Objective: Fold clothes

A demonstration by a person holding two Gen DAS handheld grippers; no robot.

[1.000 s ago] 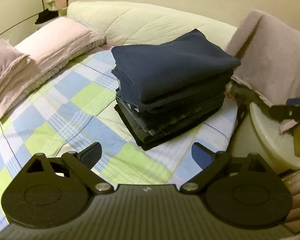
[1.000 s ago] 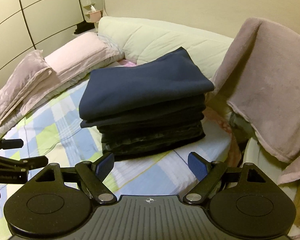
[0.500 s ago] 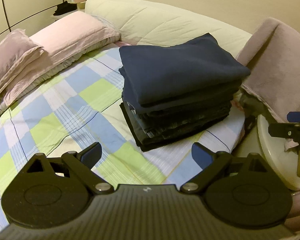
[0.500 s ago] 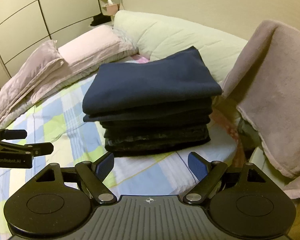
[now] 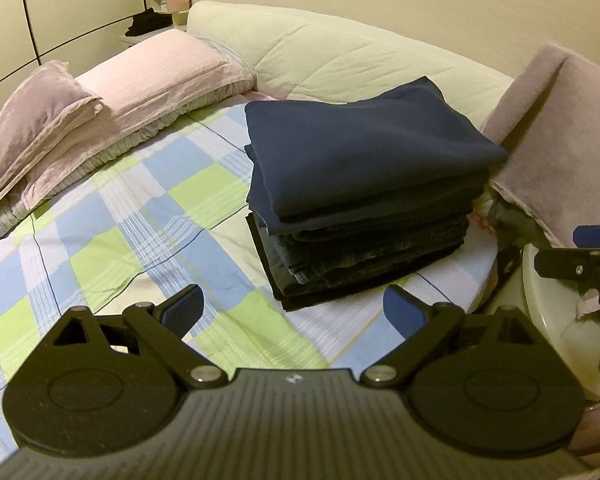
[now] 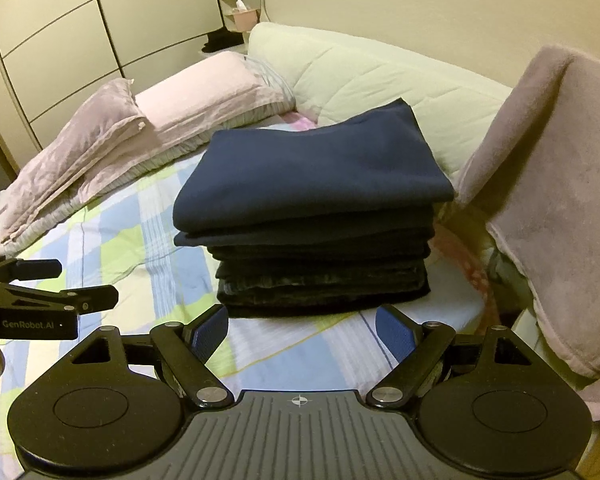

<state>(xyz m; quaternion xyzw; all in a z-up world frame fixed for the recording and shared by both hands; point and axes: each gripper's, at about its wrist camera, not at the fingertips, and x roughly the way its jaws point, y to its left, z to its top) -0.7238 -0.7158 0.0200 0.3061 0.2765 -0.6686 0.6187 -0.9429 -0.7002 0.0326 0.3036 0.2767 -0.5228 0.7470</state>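
A stack of folded dark clothes (image 5: 364, 192) sits on the checked bed sheet (image 5: 140, 240), with a navy piece on top. It also shows in the right wrist view (image 6: 316, 208). My left gripper (image 5: 294, 312) is open and empty, just short of the stack's near left corner. My right gripper (image 6: 302, 330) is open and empty, right in front of the stack's near edge. The left gripper also shows in the right wrist view (image 6: 60, 284) at the left edge, and the right gripper shows in the left wrist view (image 5: 580, 256) at the right edge.
Pink pillows (image 5: 112, 104) and a folded mauve quilt (image 6: 80, 152) lie at the bed's left. A cream padded headboard (image 6: 380, 76) runs behind. A mauve towel (image 6: 556, 184) hangs at the right. A white round tub (image 5: 548, 320) stands beside the bed.
Both cameras have swung a little, so the stack has shifted right in each view. Both grippers stay open and empty. The stack has not changed.
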